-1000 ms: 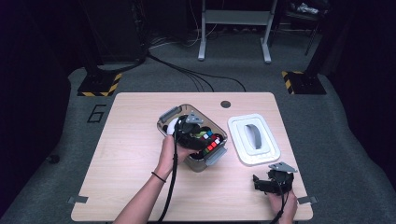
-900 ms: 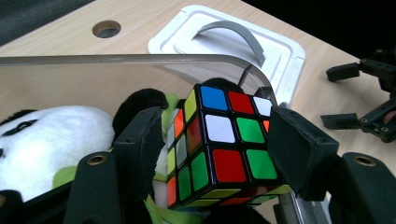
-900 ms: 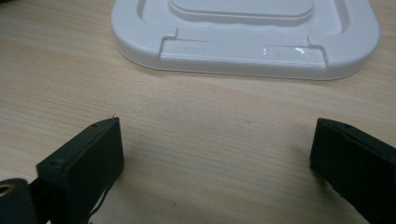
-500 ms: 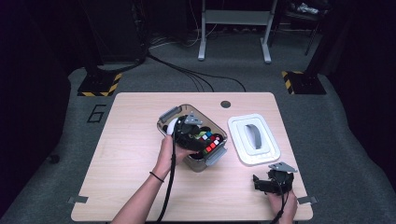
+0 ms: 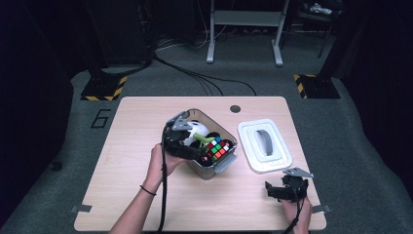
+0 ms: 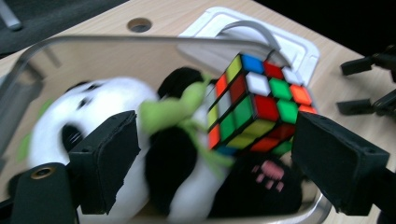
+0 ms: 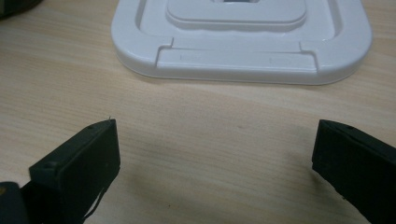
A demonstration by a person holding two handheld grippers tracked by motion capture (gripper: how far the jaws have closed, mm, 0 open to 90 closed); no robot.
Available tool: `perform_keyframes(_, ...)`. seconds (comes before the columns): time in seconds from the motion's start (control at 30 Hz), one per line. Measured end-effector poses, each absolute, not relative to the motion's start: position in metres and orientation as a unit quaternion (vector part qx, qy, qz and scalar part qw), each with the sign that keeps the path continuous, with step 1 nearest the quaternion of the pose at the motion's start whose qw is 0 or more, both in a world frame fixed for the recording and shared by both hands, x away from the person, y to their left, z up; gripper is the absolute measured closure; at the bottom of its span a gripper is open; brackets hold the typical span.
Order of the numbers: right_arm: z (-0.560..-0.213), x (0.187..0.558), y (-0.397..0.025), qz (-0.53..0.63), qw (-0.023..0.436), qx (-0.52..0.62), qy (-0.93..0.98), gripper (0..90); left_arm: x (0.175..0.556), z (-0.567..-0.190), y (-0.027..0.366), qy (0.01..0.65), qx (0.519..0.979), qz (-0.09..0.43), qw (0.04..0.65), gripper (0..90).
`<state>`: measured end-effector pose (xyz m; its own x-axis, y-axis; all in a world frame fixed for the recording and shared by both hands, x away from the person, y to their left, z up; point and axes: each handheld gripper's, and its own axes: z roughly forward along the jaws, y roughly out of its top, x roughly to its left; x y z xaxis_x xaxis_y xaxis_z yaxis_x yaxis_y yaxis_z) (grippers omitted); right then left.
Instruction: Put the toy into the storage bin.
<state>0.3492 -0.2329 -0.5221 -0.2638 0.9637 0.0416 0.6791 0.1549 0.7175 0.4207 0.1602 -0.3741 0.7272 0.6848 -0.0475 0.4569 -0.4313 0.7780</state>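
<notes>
Near the middle of the wooden table (image 5: 122,146), a clear plastic bin (image 5: 225,165) is sitting with its top open, and the left gripper (image 5: 187,148) is hovering over its near-left rim. From the high view, the person's left hand (image 5: 158,163) is gripping the tool from the left side of the bin. Looking along the left gripper (image 6: 215,163) in its own view, its two black jaws are standing wide apart, released, with nothing pinched between them. Between and beyond those jaws, inside the bin, a black-and-white panda plush toy (image 6: 93,121) is lying with a green scarf at its neck, and a colourful puzzle cube (image 6: 257,109) is resting tilted against it, touching the plush. In the high view the cube (image 5: 217,149) is sitting toward the bin's near-right corner.

Just to the right of the bin, a white lid (image 5: 264,145) is lying flat on the table, apart from the bin.

At the table's near-right corner, the right gripper (image 5: 287,189) is resting low over the wood, held by the person's right hand (image 5: 297,214). In the right gripper view, the right gripper (image 7: 215,172) is showing its jaws spread wide and empty above bare tabletop, with the lid (image 7: 243,42) lying just ahead of them, not touching.
</notes>
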Motion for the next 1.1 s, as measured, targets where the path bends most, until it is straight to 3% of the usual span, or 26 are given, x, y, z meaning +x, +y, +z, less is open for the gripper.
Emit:
perform_keyframes(0.5, -0.497, 0.378, -0.230, 0.326, 0.224, 0.552, 0.734, 0.4, 0.402, -0.421, 0.247, 0.438, 0.802, 0.153, 0.376, 5.7)
perform_keyframes(0.7, -0.495, 0.391, -0.226, 0.324, 0.217, 0.541, 0.745, 1.5, 0.402, -0.461, 0.266, 0.480, 0.795, 0.149, 0.341, 0.0)
perform_keyframes(1.1, -0.484, 0.423, -0.223, 0.331, 0.214, 0.536, 0.746, 1.8, 0.401, -0.514, 0.290, 0.519, 0.773, 0.168, 0.323, 0.0)
